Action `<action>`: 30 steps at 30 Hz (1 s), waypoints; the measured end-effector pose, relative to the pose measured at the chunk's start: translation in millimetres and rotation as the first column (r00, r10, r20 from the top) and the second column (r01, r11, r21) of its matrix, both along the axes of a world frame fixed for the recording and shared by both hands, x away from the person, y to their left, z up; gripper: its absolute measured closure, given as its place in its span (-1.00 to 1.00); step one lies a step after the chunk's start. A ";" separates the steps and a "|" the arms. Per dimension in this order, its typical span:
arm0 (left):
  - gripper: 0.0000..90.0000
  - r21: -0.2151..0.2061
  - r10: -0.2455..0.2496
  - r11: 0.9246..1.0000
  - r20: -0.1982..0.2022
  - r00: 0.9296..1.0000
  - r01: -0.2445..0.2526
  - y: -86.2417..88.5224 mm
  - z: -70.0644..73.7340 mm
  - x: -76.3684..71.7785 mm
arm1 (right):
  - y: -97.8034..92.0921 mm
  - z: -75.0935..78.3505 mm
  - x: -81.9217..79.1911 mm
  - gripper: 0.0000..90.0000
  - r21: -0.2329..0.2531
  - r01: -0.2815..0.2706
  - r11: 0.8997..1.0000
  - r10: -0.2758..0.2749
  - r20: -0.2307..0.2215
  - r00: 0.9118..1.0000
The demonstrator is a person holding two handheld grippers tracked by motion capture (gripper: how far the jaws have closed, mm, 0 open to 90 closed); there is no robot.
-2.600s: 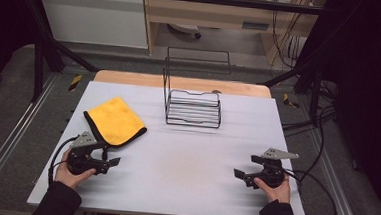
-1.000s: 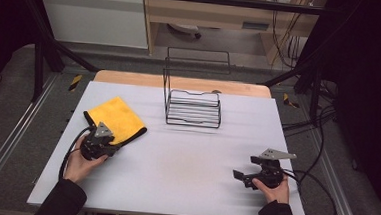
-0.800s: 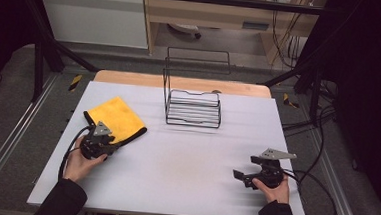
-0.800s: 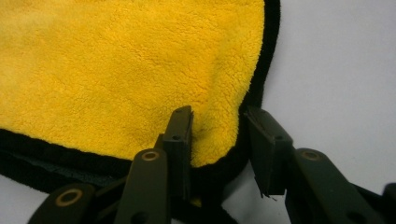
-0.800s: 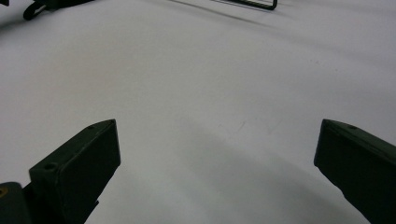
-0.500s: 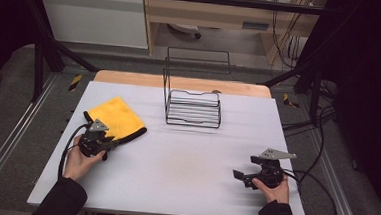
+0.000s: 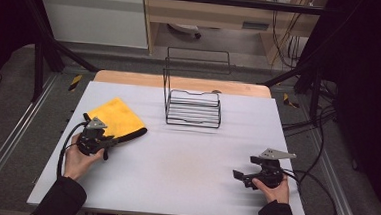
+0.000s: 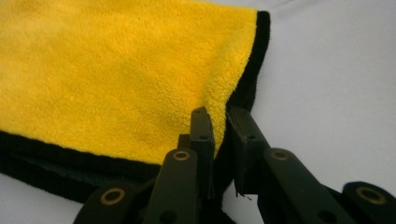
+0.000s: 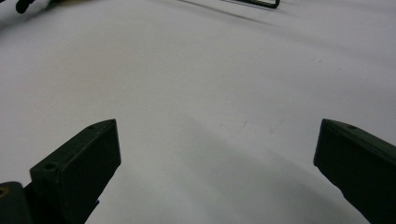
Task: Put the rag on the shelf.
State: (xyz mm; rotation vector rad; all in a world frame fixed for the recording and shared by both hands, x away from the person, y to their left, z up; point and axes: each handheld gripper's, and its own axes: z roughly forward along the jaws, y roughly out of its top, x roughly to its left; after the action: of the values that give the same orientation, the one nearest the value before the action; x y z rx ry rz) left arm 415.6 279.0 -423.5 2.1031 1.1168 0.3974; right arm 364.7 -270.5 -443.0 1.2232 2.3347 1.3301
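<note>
cloths: 1, yellow with black edging | wire racks: 1 | hand-held grippers: 2, left, right | tables: 1

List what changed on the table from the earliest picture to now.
The left gripper moved forward to the yellow cloth, and its fingers closed on the cloth's black-edged near corner. The right gripper, wire rack and cloth stayed put; the right gripper's fingers are wide open.

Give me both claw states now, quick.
Left claw: shut on the cloth, pinching its black-edged corner.
Right claw: open, holding nothing, over bare table.
</note>
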 end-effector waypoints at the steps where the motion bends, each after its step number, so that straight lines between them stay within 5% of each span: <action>1: 0.78 -0.011 -0.004 1.000 -0.001 1.000 0.004 -1.0 1.3 -1.5 | 0.1 0.1 -0.2 -0.97 0.002 0.001 1.000 -0.001 -0.002 1.000; 14: 0.78 -0.081 -0.059 0.995 -0.039 0.997 0.056 -22.7 -0.3 -28.7 | 0.9 -0.5 -0.3 -0.97 0.007 0.000 1.000 0.000 0.001 1.000; 30: 0.78 -0.086 -0.122 0.989 -0.042 0.992 0.119 -65.1 -1.2 -54.9 | 1.5 -0.9 -0.7 -0.97 0.007 0.001 1.000 -0.001 -0.003 1.000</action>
State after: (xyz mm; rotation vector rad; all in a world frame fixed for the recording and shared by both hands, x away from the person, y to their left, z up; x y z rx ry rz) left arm 360.7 213.9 -424.7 2.1030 1.0093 0.2406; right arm 363.9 -269.0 -443.9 1.2285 2.3336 1.3376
